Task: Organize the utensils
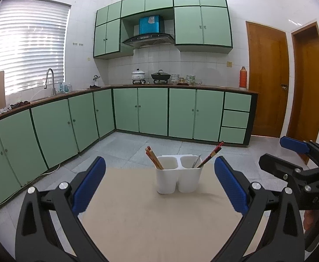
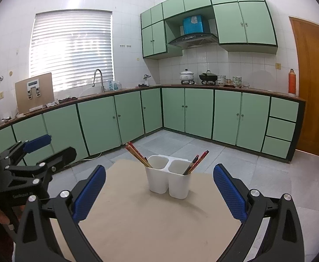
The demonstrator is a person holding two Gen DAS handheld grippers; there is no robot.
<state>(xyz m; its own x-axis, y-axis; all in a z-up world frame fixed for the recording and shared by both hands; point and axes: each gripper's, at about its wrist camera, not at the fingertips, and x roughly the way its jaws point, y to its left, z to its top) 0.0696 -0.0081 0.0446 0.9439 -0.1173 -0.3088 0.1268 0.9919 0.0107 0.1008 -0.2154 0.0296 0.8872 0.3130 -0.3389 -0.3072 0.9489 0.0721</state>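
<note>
A: Left wrist view? 
B: Left gripper [image 1: 159, 183] gapes wide, empty. White utensil holder [image 1: 178, 178] stands near the table [image 1: 159, 229] far edge; a metal utensil [image 1: 196, 161] shows in its right cup. 
A: Right wrist view? 
B: Right gripper [image 2: 159, 188] likewise wide, empty. Left chopsticks [image 2: 137, 155] lean up-left, right chopsticks [image 2: 196, 162] up-right. Bare tabletop around.

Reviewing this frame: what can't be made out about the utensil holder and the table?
- White utensil holder: its walls hide the lower ends of the chopsticks in both wrist views.
- Thin grey utensil in the right compartment: too small to identify.
- Table: near edge hidden behind the left gripper; likewise behind the right gripper.
</note>
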